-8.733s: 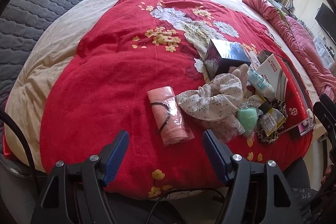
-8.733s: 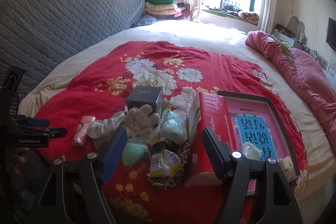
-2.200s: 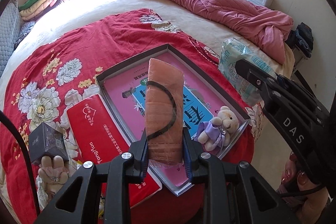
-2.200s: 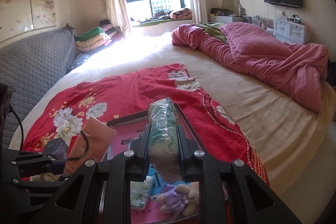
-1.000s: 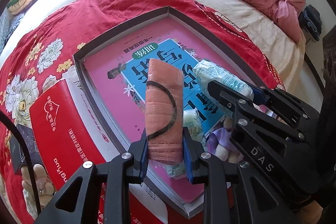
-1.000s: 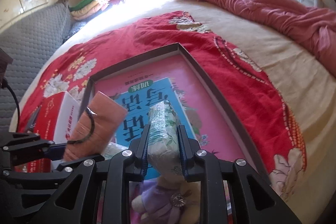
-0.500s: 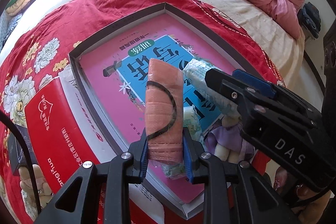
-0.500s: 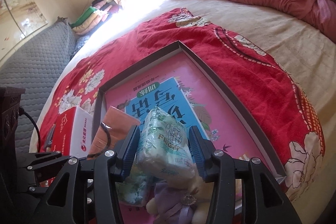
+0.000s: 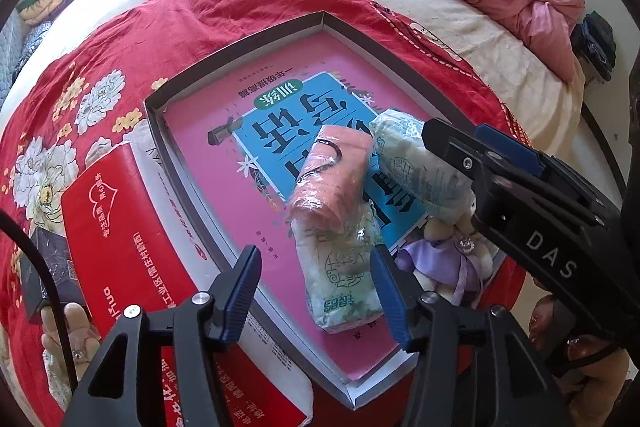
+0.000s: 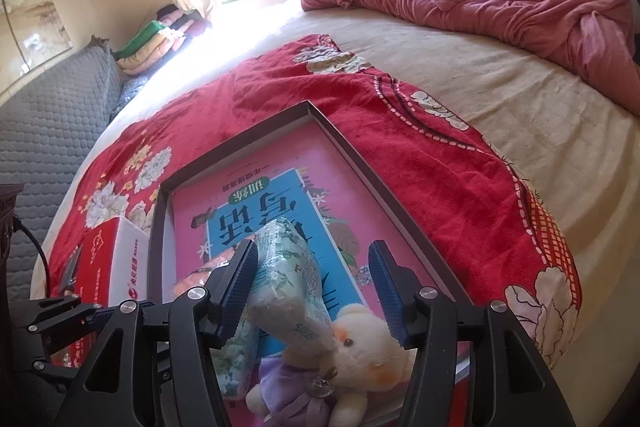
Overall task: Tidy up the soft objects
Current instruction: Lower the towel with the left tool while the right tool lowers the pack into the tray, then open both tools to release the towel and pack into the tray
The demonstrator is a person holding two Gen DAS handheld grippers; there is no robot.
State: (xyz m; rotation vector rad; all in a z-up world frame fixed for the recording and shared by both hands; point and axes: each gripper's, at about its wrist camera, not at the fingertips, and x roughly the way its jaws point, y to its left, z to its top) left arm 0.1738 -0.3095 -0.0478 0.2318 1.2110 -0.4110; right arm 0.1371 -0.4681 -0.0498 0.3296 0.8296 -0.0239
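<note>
Both my claws were opening: left claw (image 9: 316,291) clear of pink roll (image 9: 328,183), right claw (image 10: 312,287) freeing tissue pack (image 10: 288,279), both in tray (image 9: 236,47).

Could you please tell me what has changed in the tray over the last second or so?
Both hand-held grippers are opening. The left hand-held gripper has released the pink roll, which now lies tilted on a tissue pack in the tray. The right hand-held gripper has let go of the green tissue pack, now leaning on the plush bear. Tray, bear and red box stayed put.
</note>
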